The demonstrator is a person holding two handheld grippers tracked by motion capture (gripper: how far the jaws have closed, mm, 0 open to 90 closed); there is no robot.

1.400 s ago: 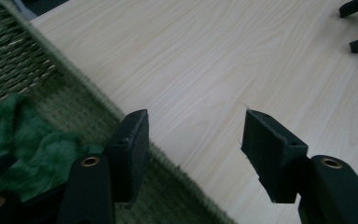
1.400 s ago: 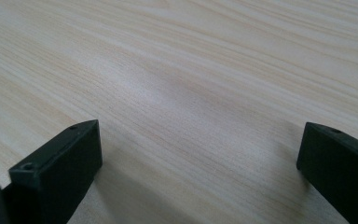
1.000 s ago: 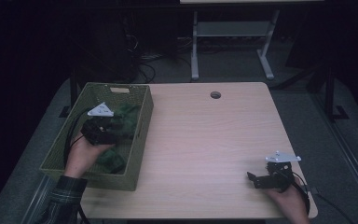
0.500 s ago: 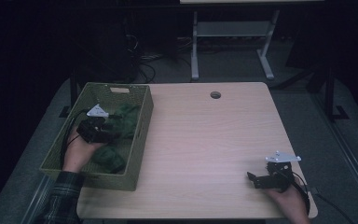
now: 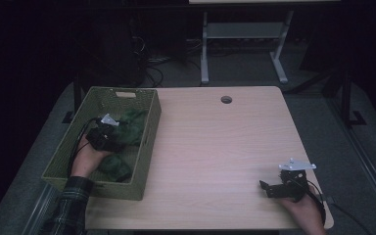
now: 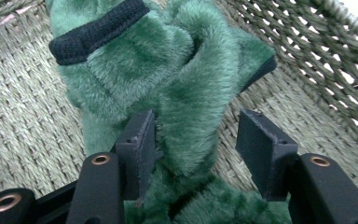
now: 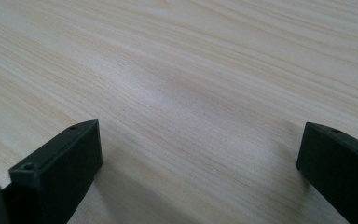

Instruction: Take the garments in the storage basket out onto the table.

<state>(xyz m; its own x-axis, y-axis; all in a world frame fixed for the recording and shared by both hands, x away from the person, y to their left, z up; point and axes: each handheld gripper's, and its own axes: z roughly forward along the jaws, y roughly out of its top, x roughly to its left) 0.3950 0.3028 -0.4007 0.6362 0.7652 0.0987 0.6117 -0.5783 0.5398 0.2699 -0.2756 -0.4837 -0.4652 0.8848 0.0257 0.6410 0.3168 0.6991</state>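
Left gripper view: green fleece (image 6: 186, 93) between jaws

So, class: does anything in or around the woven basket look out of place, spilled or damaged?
Nothing stands out. The green fuzzy cloth lies bunched inside the basket, none over the rim. The left claw straddles one fold. The table looks unmarked.

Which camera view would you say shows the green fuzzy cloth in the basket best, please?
The left gripper view: the green fuzzy cloth is close and sharp there, with its dark trim. The high view shows it small and dim.
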